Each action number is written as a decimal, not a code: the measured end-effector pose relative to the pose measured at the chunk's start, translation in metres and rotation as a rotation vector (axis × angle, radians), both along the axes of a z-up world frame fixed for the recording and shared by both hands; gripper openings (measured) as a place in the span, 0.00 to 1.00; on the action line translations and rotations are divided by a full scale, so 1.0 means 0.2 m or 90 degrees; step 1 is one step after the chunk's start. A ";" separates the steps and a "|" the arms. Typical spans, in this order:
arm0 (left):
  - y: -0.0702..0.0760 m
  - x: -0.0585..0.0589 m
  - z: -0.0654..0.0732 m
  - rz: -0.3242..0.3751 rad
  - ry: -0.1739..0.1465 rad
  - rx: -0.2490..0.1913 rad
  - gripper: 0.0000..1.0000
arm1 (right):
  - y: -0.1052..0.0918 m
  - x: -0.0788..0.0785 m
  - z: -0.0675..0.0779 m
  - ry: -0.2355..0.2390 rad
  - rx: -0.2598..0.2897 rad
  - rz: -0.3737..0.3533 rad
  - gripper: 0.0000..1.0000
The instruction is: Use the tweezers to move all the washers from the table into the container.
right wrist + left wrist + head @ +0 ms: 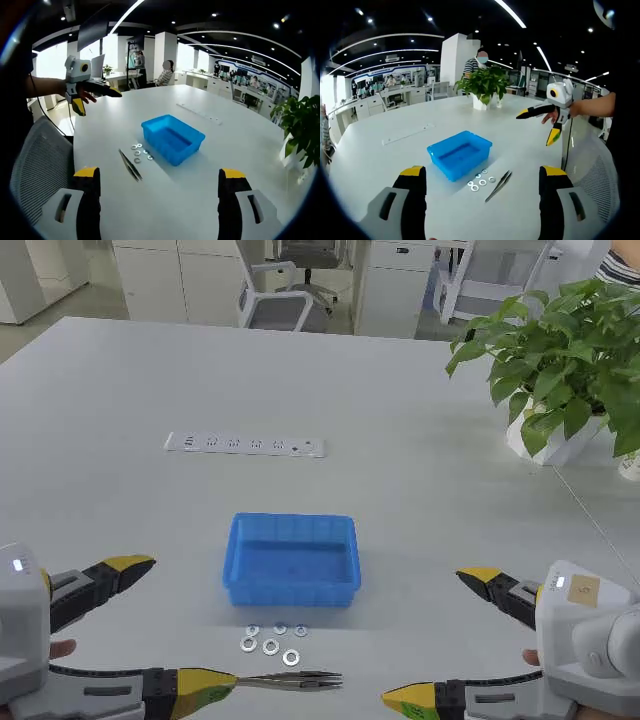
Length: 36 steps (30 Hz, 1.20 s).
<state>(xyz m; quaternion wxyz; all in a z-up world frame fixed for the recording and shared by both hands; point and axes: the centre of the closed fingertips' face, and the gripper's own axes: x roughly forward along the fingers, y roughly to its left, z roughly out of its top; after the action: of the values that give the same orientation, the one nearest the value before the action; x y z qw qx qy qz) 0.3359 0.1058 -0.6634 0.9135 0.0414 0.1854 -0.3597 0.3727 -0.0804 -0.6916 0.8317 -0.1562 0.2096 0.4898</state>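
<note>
Left claw (172, 624) and right claw (436, 638) each stand wide apart, holding nothing; a tan sticker (582, 590) on the right one is too small to read. Between them the tweezers (295, 678) lie flat on the tabletop (450, 490), long axis side to side. Just beyond, five washers (271, 638) sit before the blue container (292, 586). Farther off lies a power strip (245, 445).

container (290, 592): smooth blue plastic, slight gloss. washers (270, 646): bright, shiny metal. tweezers (295, 679): dark metal, dull sheen. table (420, 490): smooth, matt, light grey top. power strip (245, 445): smooth white plastic.
</note>
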 end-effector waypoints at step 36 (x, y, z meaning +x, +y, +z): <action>0.00 0.01 0.00 -0.010 0.000 0.006 0.99 | 0.00 0.00 0.00 0.002 -0.001 0.005 0.99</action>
<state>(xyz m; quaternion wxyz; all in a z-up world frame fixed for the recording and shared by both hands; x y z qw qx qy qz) 0.3377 0.1057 -0.6624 0.9106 0.0472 0.1869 -0.3656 0.3730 -0.0797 -0.6913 0.8293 -0.1569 0.2106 0.4933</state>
